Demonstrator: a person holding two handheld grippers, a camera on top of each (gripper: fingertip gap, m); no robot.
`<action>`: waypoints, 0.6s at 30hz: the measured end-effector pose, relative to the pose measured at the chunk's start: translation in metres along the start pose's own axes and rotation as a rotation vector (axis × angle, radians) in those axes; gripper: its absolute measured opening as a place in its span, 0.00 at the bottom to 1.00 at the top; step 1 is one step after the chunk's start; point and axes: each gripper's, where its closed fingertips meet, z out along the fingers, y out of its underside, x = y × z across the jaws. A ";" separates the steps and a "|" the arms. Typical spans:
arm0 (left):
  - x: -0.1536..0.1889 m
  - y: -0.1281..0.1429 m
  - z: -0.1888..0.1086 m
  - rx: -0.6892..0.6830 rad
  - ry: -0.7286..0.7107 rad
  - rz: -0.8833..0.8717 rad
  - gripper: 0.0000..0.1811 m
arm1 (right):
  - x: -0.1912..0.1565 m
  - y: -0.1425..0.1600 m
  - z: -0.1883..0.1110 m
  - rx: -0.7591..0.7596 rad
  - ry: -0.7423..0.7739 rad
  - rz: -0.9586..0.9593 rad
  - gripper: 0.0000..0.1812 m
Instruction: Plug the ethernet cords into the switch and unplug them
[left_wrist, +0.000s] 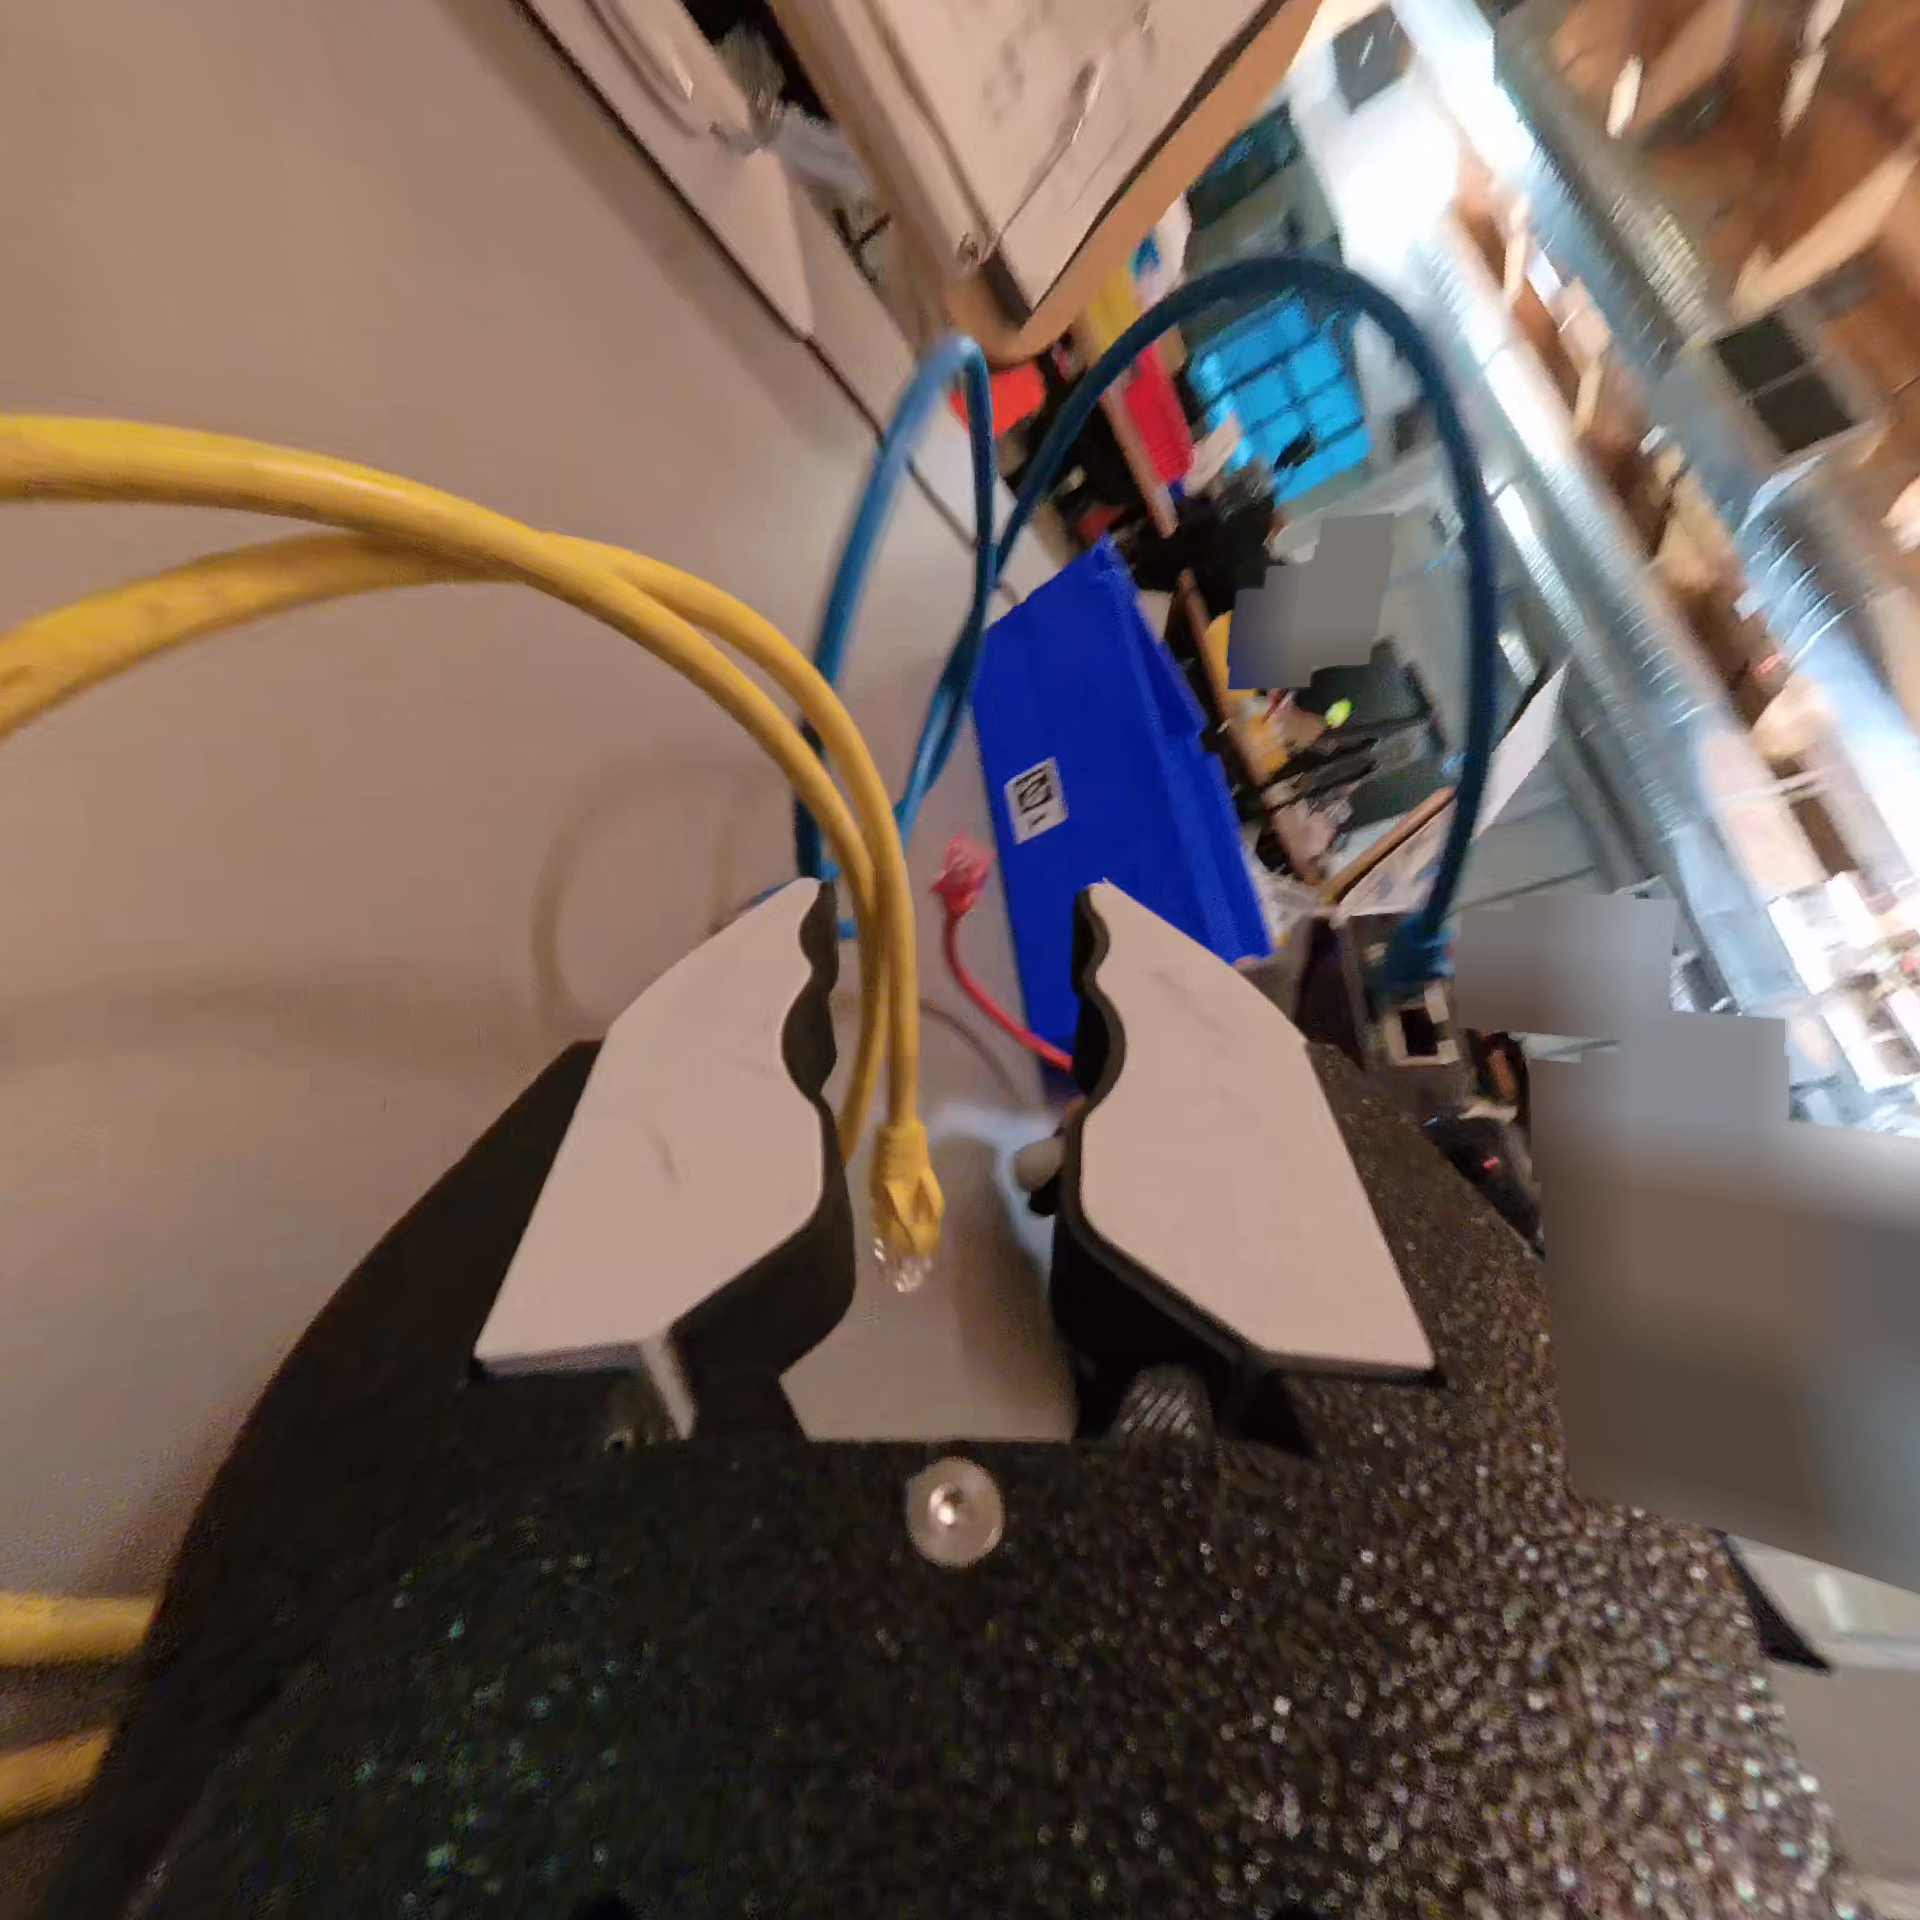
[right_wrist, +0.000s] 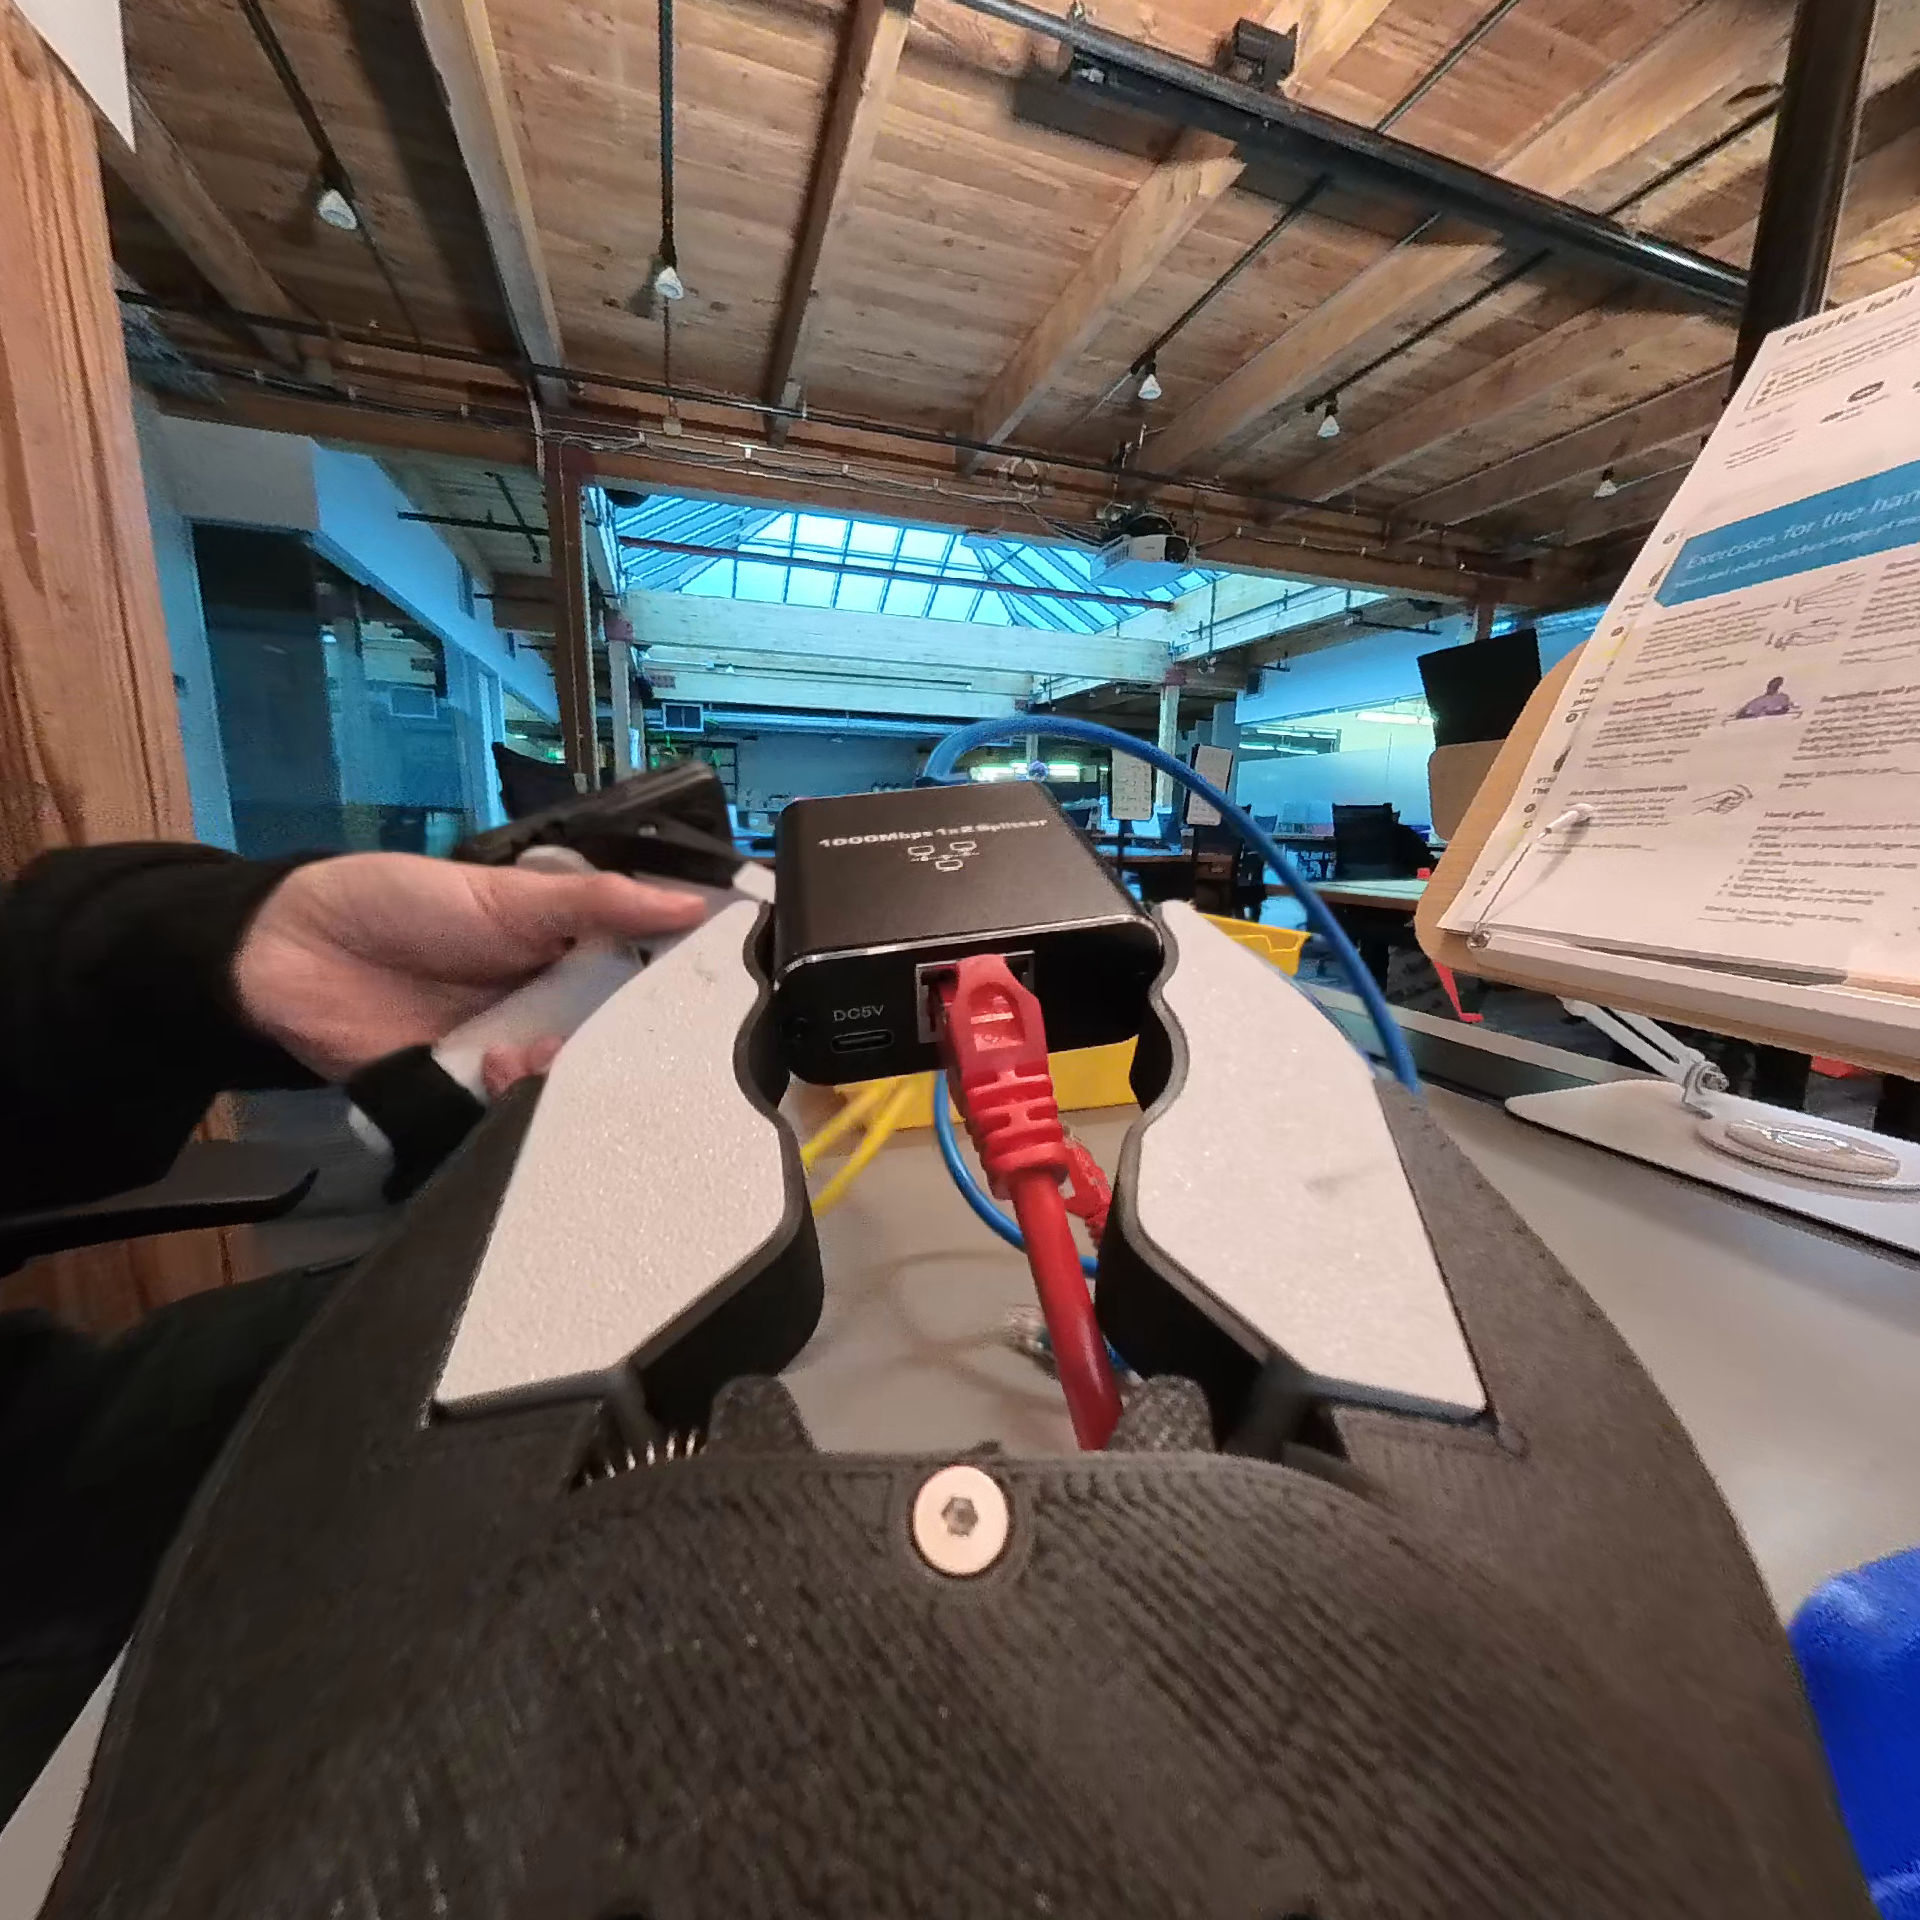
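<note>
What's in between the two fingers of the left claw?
In the left wrist view, the yellow cord and its plug lie between the open left claw's fingers, untouched. Farther off lies a red cord.

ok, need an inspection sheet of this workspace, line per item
Surface: pale tabletop, cords lying across it.
Job's things: black switch clamped between the right gripper's fingers, lifted off the table; red cord plugged into its near port; blue cord plugged into its other end.
Clutter: blue bin; yellow bin behind the switch; printed sheet on a stand.
Grippers: right gripper shut on the switch; left gripper open, holding nothing.
Cables: yellow cord loose, plug lying between the left fingers; second blue loop behind.
Surroundings: wooden beam ceiling, skylight, open workshop; a hand on the left gripper's handle.
</note>
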 end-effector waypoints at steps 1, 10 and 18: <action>-0.005 0.004 0.003 -0.028 -0.015 0.014 0.24 | 0.000 0.000 0.000 -0.003 0.002 -0.002 0.36; 0.014 0.039 -0.003 -0.382 0.197 0.592 0.27 | 0.009 -0.004 -0.004 0.007 0.049 -0.029 0.36; -0.049 0.052 0.008 -0.770 0.303 1.872 0.27 | 0.007 0.001 -0.002 -0.025 0.038 -0.039 0.36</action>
